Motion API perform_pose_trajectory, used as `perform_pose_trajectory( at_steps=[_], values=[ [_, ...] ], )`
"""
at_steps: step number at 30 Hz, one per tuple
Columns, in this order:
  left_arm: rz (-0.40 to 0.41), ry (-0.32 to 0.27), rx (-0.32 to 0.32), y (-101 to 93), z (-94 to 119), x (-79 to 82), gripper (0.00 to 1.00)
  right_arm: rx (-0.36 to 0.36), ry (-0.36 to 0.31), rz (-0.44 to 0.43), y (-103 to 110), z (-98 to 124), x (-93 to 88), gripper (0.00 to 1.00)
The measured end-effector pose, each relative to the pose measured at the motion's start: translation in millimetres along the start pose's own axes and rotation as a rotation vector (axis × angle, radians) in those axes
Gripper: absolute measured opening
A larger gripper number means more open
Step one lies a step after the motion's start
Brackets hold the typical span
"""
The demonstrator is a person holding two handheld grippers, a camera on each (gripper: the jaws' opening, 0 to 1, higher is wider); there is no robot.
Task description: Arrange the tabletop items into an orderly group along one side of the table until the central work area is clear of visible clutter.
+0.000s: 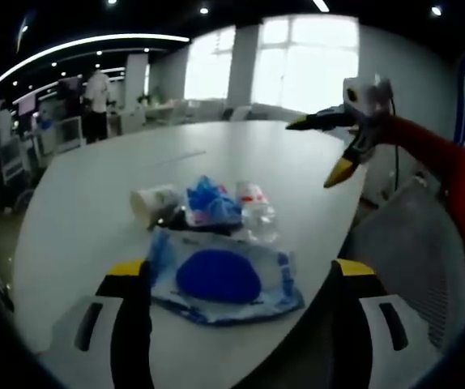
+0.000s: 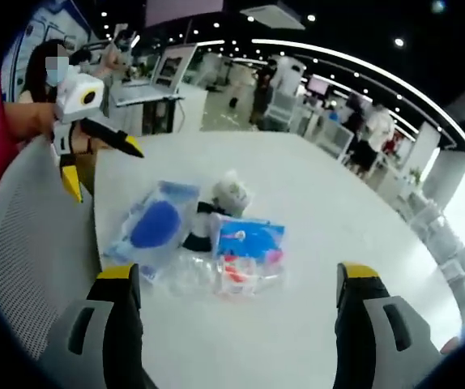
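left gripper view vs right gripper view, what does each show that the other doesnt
Left gripper view alone: bright windows behind the white table.

Right gripper view alone: a grey mesh chair back at the table's edge.

Both: the clear bag holding a blue round object, a crumpled clear plastic bottle, and both open grippers, left, right.
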State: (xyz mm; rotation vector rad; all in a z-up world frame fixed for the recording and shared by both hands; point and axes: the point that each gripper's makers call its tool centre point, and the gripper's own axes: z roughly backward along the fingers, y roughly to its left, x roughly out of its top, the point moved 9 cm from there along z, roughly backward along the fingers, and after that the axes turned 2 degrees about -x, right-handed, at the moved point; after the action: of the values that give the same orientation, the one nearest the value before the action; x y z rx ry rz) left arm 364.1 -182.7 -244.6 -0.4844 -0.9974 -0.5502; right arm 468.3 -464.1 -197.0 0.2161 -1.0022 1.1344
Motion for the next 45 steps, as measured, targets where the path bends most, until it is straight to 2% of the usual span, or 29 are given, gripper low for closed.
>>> perform_pose_trajectory(
  at_steps=[7,24,45],
  values=[
    [0.002,0.003,0.001,-0.3,-0.5,-0.4,0.88,0.026,-0.028,0.024,-14.4,-15.2,17.7,0.99],
    [0.018,0.009,0.005,1.1,-1.1,-1.9,0.88,0.084,-0.037,0.039,-32.4,-63.2,34.9,0.99],
    [0.032,0.025,0.014,3.2,-0.8,-4.4,0.87,0.173,-0.021,0.075,-33.6,-122.9,50.7,0.99]
  ],
)
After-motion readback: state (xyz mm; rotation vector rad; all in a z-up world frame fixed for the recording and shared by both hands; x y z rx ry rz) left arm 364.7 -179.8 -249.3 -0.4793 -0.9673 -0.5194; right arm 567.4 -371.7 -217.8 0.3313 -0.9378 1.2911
